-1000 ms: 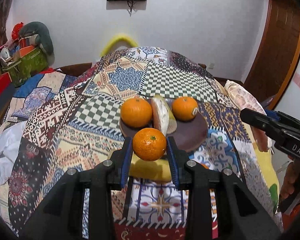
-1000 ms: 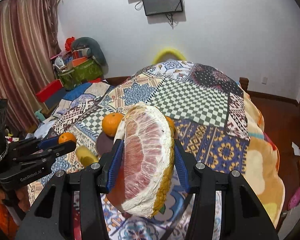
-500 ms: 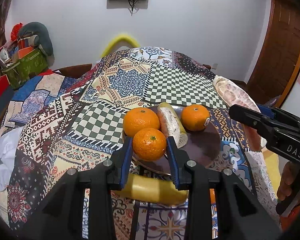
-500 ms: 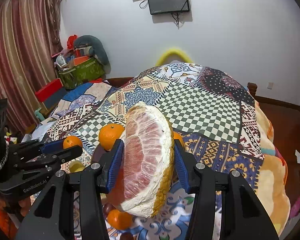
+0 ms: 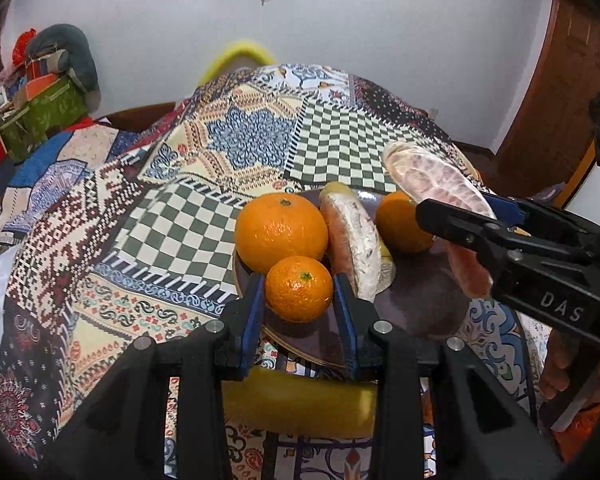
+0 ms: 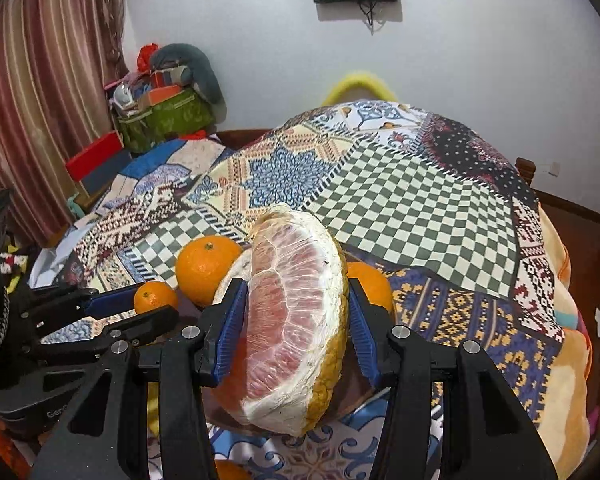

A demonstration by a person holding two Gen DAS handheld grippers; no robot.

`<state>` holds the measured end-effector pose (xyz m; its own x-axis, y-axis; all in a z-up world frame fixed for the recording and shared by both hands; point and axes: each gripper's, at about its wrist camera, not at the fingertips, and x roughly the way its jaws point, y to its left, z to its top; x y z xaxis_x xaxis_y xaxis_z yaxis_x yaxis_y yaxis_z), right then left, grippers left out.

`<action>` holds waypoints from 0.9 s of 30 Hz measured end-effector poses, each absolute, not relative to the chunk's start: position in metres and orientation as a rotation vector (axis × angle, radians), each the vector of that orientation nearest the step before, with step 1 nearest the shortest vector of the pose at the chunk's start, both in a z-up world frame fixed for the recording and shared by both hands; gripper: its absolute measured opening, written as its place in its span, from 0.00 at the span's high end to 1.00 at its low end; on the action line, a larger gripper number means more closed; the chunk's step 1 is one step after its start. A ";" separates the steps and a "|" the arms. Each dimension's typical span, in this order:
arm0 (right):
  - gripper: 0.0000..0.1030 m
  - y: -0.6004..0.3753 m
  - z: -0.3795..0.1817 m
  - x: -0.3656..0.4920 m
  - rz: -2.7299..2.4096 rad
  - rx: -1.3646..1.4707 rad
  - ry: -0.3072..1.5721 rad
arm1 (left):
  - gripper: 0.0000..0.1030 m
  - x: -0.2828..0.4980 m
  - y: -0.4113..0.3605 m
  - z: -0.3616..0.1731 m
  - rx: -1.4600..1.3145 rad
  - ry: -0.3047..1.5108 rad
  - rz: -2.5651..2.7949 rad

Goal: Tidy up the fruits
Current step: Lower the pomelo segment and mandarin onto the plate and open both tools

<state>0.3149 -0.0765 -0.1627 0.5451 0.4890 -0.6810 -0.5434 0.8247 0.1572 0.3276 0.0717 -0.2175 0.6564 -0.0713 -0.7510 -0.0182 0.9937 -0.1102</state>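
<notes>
Pomelo wedge (image 6: 296,320) between blue fingers (image 6: 230,330)

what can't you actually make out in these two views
- Whether the small orange touches the plate: left wrist view, the left gripper and the fruit itself hide its underside.
- The plate in the right wrist view: the pomelo wedge held by the right gripper covers most of it.
- The yellow fruit below the plate: left gripper fingers cross it, so its kind is unclear.
- An orange fruit: cut off by the bottom edge.
</notes>
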 end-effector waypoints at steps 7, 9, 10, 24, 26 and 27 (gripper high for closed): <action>0.55 -0.071 -0.173 0.323 0.623 -0.095 0.815 | 0.67 0.333 0.072 -0.224 -0.114 0.875 -0.034; 0.54 -0.071 -0.175 0.323 0.625 -0.098 0.825 | 0.67 0.334 0.072 -0.226 -0.114 0.882 -0.035; 0.54 -0.070 -0.176 0.324 0.625 -0.098 0.832 | 0.67 0.335 0.072 -0.227 -0.113 0.889 -0.034; 0.53 -0.087 -0.150 0.307 0.623 -0.092 0.786 | 0.44 0.318 0.066 -0.203 -0.109 0.858 -0.021; 0.53 -0.091 -0.143 0.299 0.621 -0.097 0.773 | 0.35 0.310 0.062 -0.198 -0.094 0.853 -0.026; 0.53 -0.092 -0.141 0.297 0.619 -0.102 0.768 | 0.33 0.306 0.060 -0.196 -0.085 0.849 -0.026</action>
